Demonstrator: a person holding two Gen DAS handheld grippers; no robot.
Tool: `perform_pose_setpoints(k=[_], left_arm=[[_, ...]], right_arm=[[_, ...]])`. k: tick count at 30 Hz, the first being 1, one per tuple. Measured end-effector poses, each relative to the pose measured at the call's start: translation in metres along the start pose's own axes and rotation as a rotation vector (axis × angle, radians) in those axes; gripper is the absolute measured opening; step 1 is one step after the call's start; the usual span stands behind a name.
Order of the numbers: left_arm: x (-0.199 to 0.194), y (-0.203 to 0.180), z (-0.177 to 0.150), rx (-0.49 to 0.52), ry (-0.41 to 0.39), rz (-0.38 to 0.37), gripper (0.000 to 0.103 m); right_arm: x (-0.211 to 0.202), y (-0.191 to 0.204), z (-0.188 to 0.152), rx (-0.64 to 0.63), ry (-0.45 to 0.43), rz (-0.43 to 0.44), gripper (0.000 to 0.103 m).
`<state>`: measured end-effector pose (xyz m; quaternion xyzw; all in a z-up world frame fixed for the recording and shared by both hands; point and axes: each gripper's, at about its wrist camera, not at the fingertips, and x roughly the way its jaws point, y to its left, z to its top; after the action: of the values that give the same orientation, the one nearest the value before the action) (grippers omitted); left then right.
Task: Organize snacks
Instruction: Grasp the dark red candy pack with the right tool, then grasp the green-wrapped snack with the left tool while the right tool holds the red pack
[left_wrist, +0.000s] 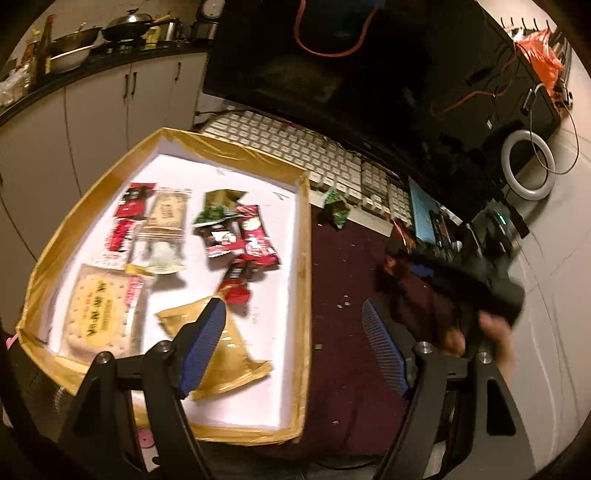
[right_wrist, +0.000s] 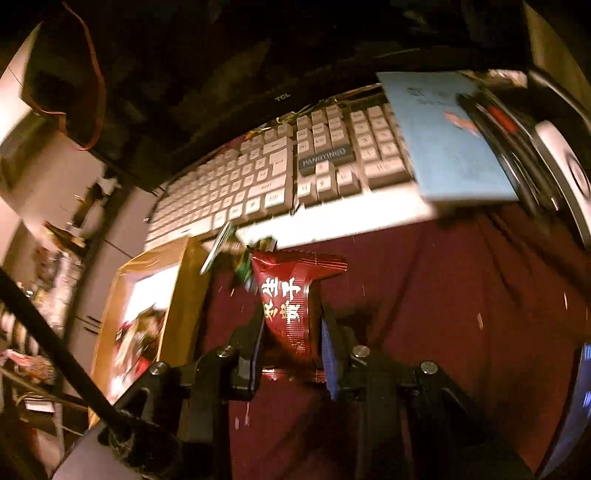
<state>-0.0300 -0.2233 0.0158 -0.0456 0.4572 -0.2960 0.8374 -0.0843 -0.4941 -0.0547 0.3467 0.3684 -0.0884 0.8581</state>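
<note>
My right gripper (right_wrist: 291, 332) is closed on a dark red snack packet (right_wrist: 291, 299), pinching it by its lower half so the crimped top stands up between the fingers. It hangs above the maroon cloth (right_wrist: 443, 314) on the desk, not yet over the box (right_wrist: 184, 288), which sits just to the left with its tan wall near the packet.

My left gripper (left_wrist: 291, 332) is wide open and holds nothing. One finger hangs over the inside of the box, above a gold packet (left_wrist: 225, 354) — whether it touches I cannot tell — and the other is out over the cloth.

Most of the job looks done, I'd say. The box already holds a good pile: a big cracker pack (left_wrist: 99, 310) in the near corner, a beige biscuit pack (left_wrist: 168, 214), several red bars (left_wrist: 255, 236), and a green-and-black wrapper among them. They lie loosely and overlap, not in rows.

What is left, as far as I can see: the red packet in my right gripper has to go in, and one green packet (left_wrist: 337, 206) lies outside on the cloth, right against the front edge of the keyboard (left_wrist: 295, 147). Small pale crumbs are scattered on the cloth too. Both views are blurred, so finer labels are unreadable.
</note>
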Motion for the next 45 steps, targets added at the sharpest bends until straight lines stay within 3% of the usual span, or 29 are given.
perform_pose_setpoints(k=[5,14,18,21,24,32,35,40,42,44,45], left_arm=[[0.022,-0.025,0.011,0.017,0.043,-0.029,0.077],[0.084,-0.062,0.037,-0.05,0.161,-0.005,0.073],[0.108,-0.08,0.054,-0.056,0.132,0.062,0.072],[0.134,-0.086,0.068,-0.086,0.162,0.098,0.071],[0.162,-0.086,0.08,-0.128,0.192,0.139,0.064],[0.198,-0.086,0.102,-0.138,0.158,0.27,0.056],[0.208,-0.092,0.107,-0.082,0.145,0.326,0.051],[0.213,-0.083,0.106,-0.08,0.161,0.335,0.038],[0.208,-0.084,0.105,-0.063,0.154,0.323,0.029],[0.203,-0.082,0.103,-0.053,0.153,0.319,0.011],[0.201,-0.08,0.102,-0.048,0.158,0.309,0.011]], right_arm=[[-0.017,-0.017,-0.029,0.018,-0.065,0.056,0.025],[-0.018,-0.026,-0.032,0.044,-0.123,0.107,0.025],[-0.018,-0.029,-0.034,0.06,-0.135,0.102,0.026],[-0.023,-0.031,-0.035,0.067,-0.157,0.109,0.026],[-0.023,-0.031,-0.035,0.07,-0.163,0.107,0.026],[-0.022,-0.031,-0.035,0.067,-0.164,0.111,0.026],[-0.023,-0.031,-0.036,0.07,-0.164,0.112,0.026],[-0.024,-0.031,-0.037,0.073,-0.165,0.112,0.026],[-0.024,-0.031,-0.037,0.072,-0.167,0.115,0.026],[-0.023,-0.031,-0.037,0.073,-0.166,0.111,0.026],[-0.022,-0.032,-0.037,0.073,-0.165,0.112,0.026]])
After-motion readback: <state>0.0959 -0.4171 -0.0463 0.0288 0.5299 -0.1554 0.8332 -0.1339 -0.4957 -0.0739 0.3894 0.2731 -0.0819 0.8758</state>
